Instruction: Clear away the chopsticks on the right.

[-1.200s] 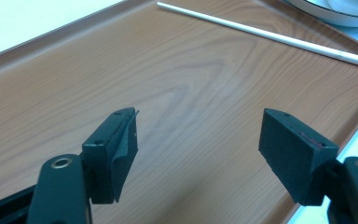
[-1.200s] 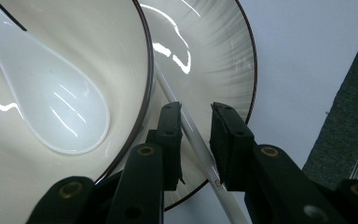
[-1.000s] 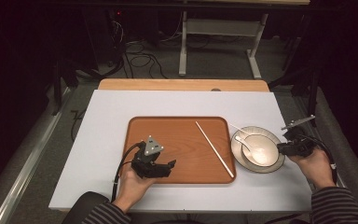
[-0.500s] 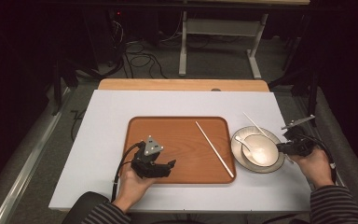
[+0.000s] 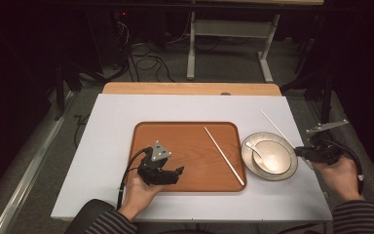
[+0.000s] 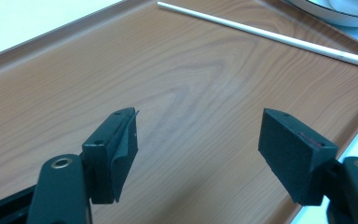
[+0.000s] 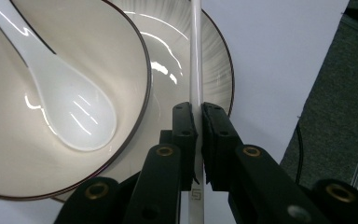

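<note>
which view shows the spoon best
The right gripper view: the white spoon lies large and sharp in the bowl. The high view shows it small. The left gripper view catches just the bowl's edge, no spoon.

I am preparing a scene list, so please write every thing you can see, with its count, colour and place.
tray: 1, brown wood-look, middle of the mat
chopstick on the tray: 1, white, right part of the tray
held chopstick: 1, white, clamped in the right tongs, right of the bowl
bowl: 1, cream, on a plate right of the tray
spoon: 1, white, inside the bowl
mat: 1, white, covering the table
left tongs: 1, black, open over the tray
right tongs: 1, black, shut on the held chopstick
</note>
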